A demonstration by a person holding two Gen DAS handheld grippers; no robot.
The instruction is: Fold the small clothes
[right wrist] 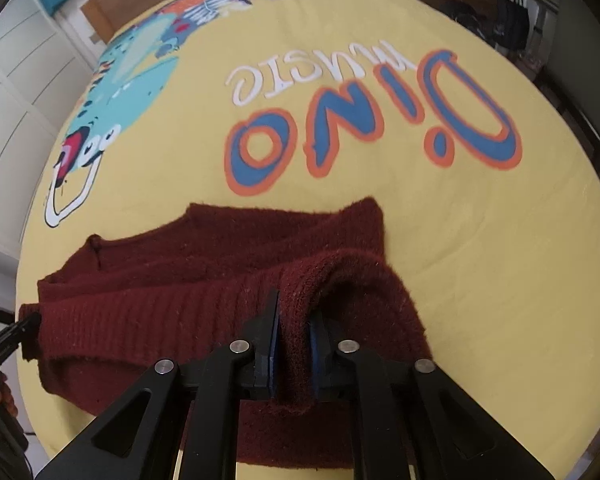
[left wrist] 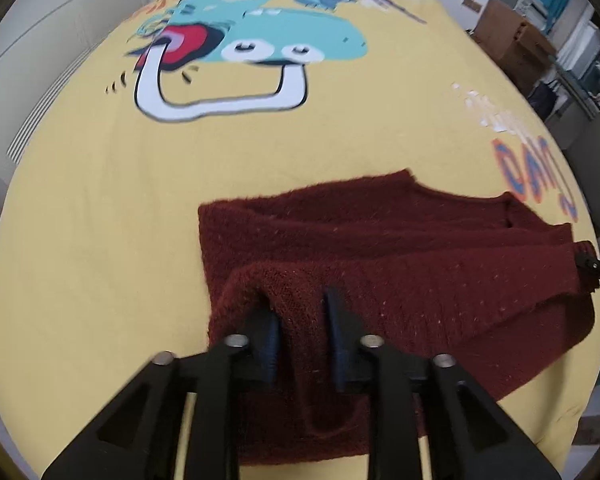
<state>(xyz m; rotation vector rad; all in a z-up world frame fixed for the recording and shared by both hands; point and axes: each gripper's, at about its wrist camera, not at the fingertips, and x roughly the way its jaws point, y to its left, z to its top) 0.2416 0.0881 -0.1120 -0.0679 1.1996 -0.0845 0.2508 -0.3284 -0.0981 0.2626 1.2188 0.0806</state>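
My left tongs [left wrist: 300, 332] and right tongs [right wrist: 294, 344] each pinch a near corner of the maroon sweater [left wrist: 380, 248], lifted off the yellow bed sheet [left wrist: 100, 200]. The far half lies flat; I judge this fold only half done, with laying over left.

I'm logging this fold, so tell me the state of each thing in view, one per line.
Sweater: dark red knit, partly folded, near edge lifted off the sheet at both gripped ends.
Left gripper: shut on the sweater's near edge.
Right gripper: shut on the sweater's near edge.
Sheet: yellow, printed, spread flat under the sweater.
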